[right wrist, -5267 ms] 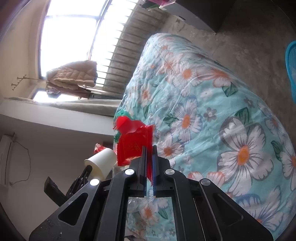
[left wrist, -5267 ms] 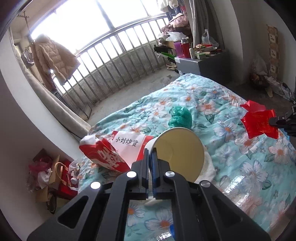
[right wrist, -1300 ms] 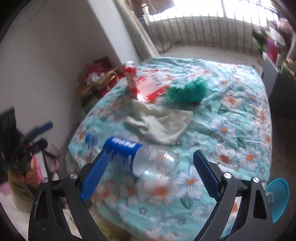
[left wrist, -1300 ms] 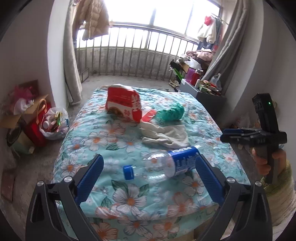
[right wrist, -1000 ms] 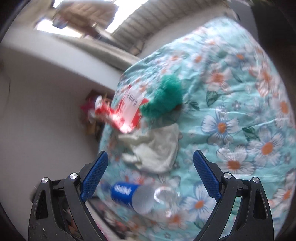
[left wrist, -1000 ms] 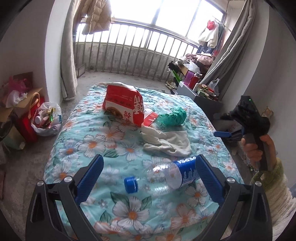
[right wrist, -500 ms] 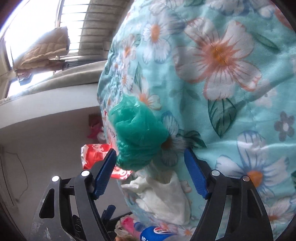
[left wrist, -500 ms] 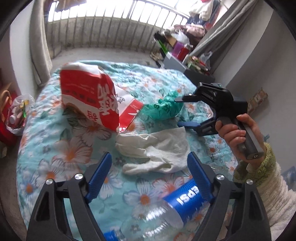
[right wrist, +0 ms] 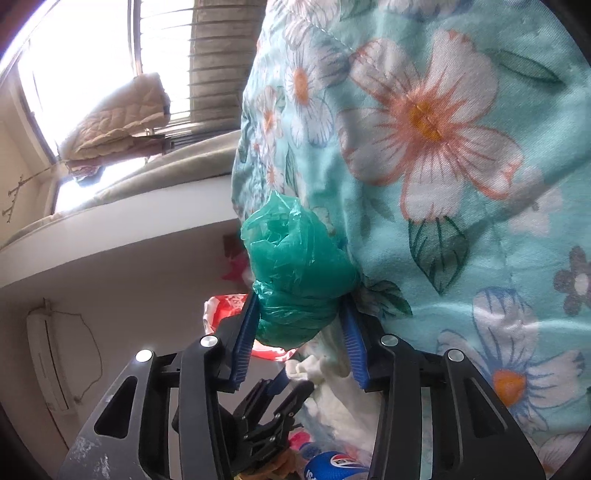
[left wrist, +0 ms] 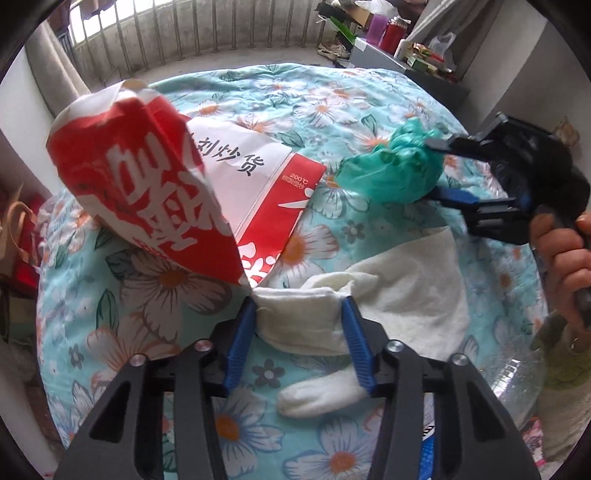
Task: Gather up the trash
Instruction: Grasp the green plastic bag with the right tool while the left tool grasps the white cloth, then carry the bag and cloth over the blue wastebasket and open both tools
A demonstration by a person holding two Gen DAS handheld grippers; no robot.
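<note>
A crumpled white cloth point(left wrist: 402, 291) lies on the flowered quilt point(left wrist: 332, 92). My left gripper point(left wrist: 298, 310) points steeply down at it, its blue pads touching both sides of a gathered fold while the jaws are closing. A crumpled green plastic bag point(right wrist: 295, 266) sits between the pads of my right gripper point(right wrist: 299, 325), whose jaws are also closing on it. In the left wrist view the right gripper point(left wrist: 434, 166) reaches in from the right onto the green bag point(left wrist: 391, 173), held by a person's hand point(left wrist: 561, 254). The left gripper point(right wrist: 291, 387) shows low in the right wrist view.
A red and white paper bag point(left wrist: 147, 177) stands just left of the cloth. A clear Pepsi bottle point(left wrist: 517, 387) lies at the quilt's near right. A cabinet with bottles point(left wrist: 399, 48) stands beyond the bed, a railing point(left wrist: 221, 33) behind it. Bags point(left wrist: 18, 229) crowd the floor at left.
Both grippers came down to the bed with jaws narrowing from wide. The left passed over the bottle to the white cloth. The right rolled and closed in around the green bag.
</note>
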